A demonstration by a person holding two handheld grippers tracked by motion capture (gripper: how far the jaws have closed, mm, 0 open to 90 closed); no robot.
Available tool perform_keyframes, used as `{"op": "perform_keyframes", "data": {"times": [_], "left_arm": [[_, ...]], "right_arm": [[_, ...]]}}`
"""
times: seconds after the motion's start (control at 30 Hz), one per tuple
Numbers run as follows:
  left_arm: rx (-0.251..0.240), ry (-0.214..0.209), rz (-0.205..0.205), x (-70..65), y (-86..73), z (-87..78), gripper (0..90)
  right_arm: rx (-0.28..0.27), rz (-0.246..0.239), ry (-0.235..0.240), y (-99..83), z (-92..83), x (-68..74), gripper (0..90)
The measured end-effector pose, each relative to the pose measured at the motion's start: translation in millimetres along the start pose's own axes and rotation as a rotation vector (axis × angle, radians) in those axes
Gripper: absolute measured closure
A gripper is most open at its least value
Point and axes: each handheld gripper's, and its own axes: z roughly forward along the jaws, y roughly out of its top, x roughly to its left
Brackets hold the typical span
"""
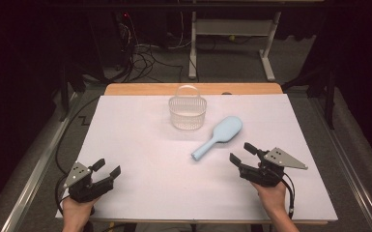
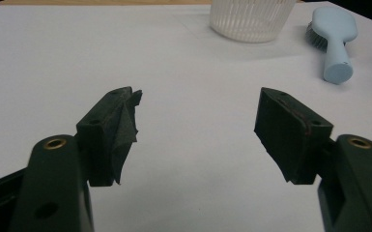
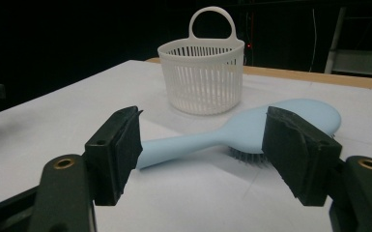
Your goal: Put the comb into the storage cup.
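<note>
- The right gripper is held by a hand at the near right part of the white table, and its jaws are spread wide with nothing pinched between them.
- The light blue hairbrush is seen just ahead of this gripper, lying flat on the table with the bristles turned down.
- In the right gripper view, the hairbrush is seen across the gap of the jaws: its handle is pointed toward the left jaw, and its head is partly covered by the right jaw. The brush is not touched by the pads.
- The white slatted basket is placed beyond the brush, farther from the gripper, standing upright with its handle loop up.
- The left gripper is held at the near left part of the table, well apart from the brush. Its jaws are also spread, and only the bare table surface is seen between them.
</note>
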Motion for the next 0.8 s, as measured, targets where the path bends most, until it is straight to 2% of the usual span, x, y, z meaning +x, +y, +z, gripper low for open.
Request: {"op": "perform_keyframes", "data": {"times": [0.47,0.5,0.53,0.67,0.7,0.8], "left_arm": [[0.000,0.001,-0.001,0.6,-0.1,0.0,31.7],[0.001,0.001,0.000,0.6,-0.1,0.0,31.7],[0.000,0.001,-0.002,0.4,-0.1,0.0,31.7],[0.000,-0.001,0.002,0.4,0.1,-0.1,31.7],[0.001,-0.002,0.002,0.9,0.3,0.2,31.7],[0.001,-0.003,0.002,1.0,0.3,0.2,31.7]], "right_arm": [[0.006,0.020,0.054,13.7,25.9,9.2,36.6],[0.031,0.022,0.061,14.9,29.9,10.2,38.7],[0.031,0.022,0.061,14.9,29.9,10.2,38.7],[0.086,0.013,0.072,18.3,36.1,12.1,45.3],[0.127,0.008,0.072,20.4,40.0,12.3,49.1],[0.156,0.004,0.072,22.7,43.9,12.2,52.8]]}}
